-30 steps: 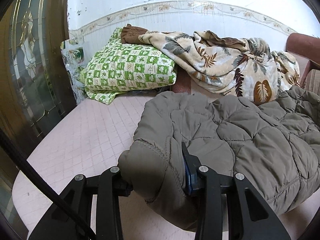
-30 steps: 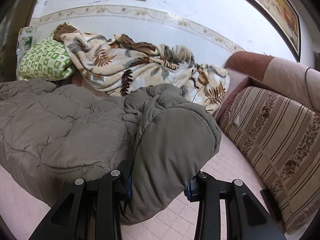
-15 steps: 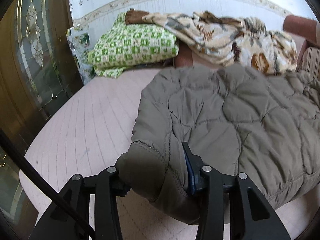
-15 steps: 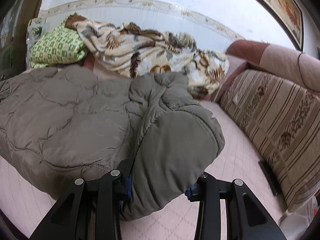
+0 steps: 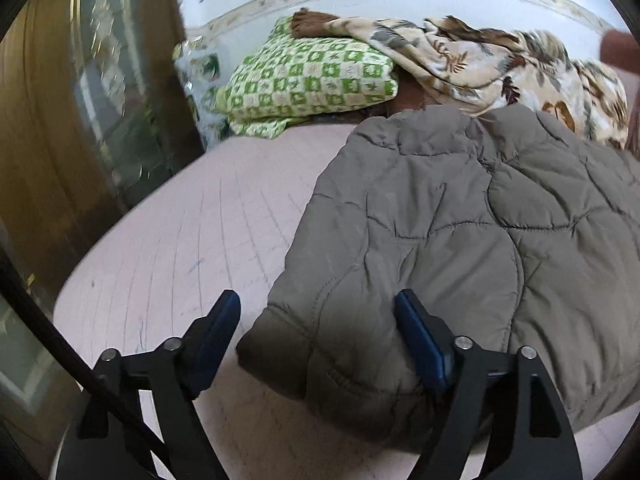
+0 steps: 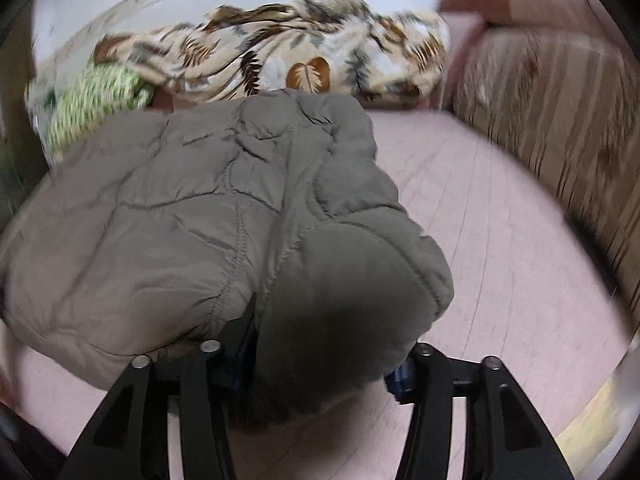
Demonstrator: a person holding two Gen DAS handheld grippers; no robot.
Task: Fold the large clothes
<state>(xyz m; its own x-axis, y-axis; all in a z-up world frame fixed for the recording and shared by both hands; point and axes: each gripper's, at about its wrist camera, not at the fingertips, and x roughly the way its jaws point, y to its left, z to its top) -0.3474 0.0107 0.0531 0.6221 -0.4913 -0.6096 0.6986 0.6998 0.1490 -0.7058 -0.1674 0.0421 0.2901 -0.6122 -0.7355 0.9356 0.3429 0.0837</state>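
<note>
- A big puffy grey-brown jacket lies folded on a pink bed cover.
- The left gripper has its jaws wide apart and still opening. A thick corner of the jacket sits between them. The left finger stands clear of the cloth, with pink cover showing in the gap. The right finger lies right beside the jacket.
- The right gripper is opening too. A fat fold of the jacket bulges between its jaws. The fold hides the pads, so nobody can tell if they press on it.
- Behind the jacket, by the white wall, sit a green checked pillow and a crumpled leaf blanket.
- A striped sofa cushion stands at the right side of the bed, well apart from the jacket.
</note>
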